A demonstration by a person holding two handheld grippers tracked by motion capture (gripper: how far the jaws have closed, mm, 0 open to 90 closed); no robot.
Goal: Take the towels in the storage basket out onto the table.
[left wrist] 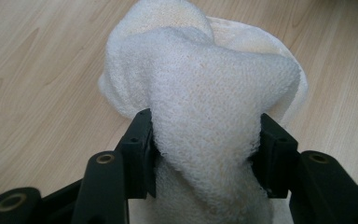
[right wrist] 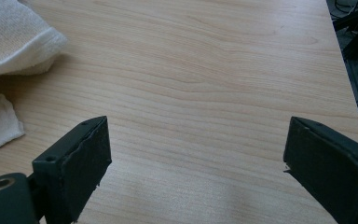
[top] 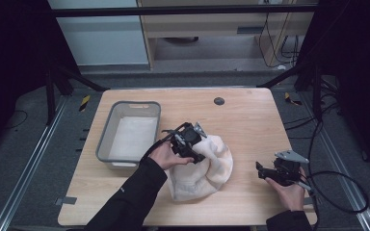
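the left claw [left wrist: 205, 154] has a thick fold of the white towel [top: 207, 168] between its 2 jaws, and the pads press the cloth on both sides, so it grips the towel with the jaws partly apart. the towel lies bunched on the bench [top: 250, 120], right of the grey bin [top: 105, 139]. the right claw [right wrist: 196, 163] stands wide open above bare wood and holds nothing. to do this step well, i think the left claw should keep the bunch compact and low, and let go only when the cloth rests fully. the lower towel edge is hidden behind the jaws, and the bin's contents are hard to make out.
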